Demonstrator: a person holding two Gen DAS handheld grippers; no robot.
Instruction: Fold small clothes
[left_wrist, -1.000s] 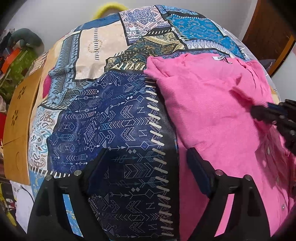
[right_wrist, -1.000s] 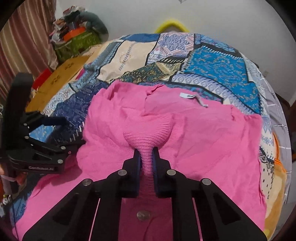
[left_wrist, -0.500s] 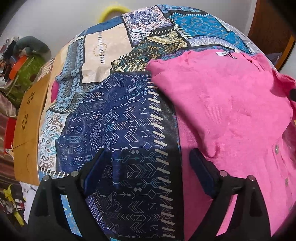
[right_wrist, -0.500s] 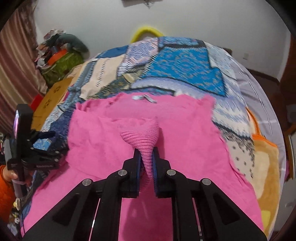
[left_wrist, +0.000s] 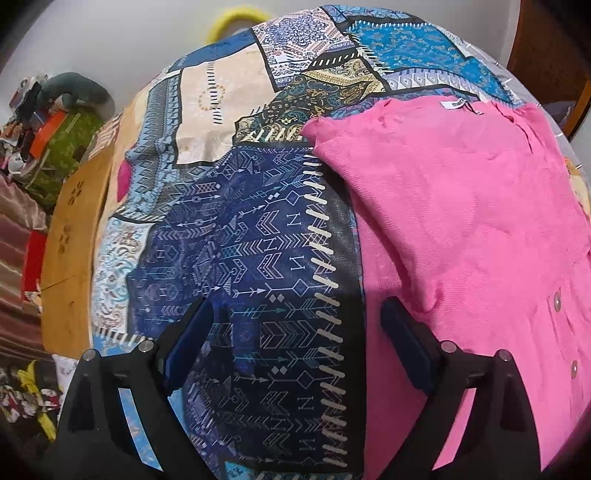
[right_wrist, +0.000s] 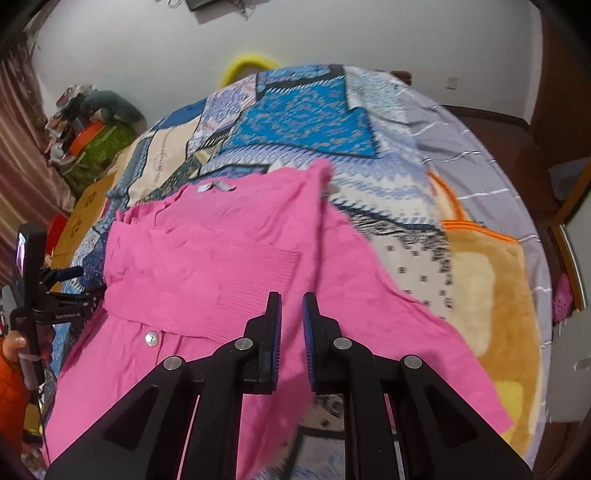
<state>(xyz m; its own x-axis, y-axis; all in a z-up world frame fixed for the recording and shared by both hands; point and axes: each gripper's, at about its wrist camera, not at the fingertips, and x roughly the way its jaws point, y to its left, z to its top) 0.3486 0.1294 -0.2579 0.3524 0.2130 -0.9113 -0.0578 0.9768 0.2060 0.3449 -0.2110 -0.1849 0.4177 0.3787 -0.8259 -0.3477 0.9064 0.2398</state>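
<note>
A bed under a patchwork bedspread (left_wrist: 236, 236) of blue, cream and turquoise panels filled both views, with a pale wall (right_wrist: 332, 33) behind it. On the spread lay a pink cardigan (left_wrist: 461, 206), front up, its neck label (left_wrist: 456, 104) towards the far side and its buttons (left_wrist: 556, 297) running down towards the near edge. One sleeve (right_wrist: 255, 266) was folded across the chest, its ribbed cuff lying flat on the body of the garment.

The right gripper (right_wrist: 291, 299) hung just above the cardigan's near part. Its jaws had just been opening and stood a narrow gap apart, with nothing between them; the cuff lay free, a little to their left.

The left gripper (left_wrist: 299, 314) pointed down beside the cardigan's left edge. Its jaws had just been opening and were spread wide, empty, over the dark blue arrow-print panel, with its right finger (left_wrist: 402, 343) in front of the pink edge.

To the right of the cardigan lay a tan fleece blanket (right_wrist: 491, 280) with orange trim. A yellow ring (right_wrist: 245, 64) showed past the far end of the bed, and a heap of clutter (left_wrist: 62, 136) stood to the left.
</note>
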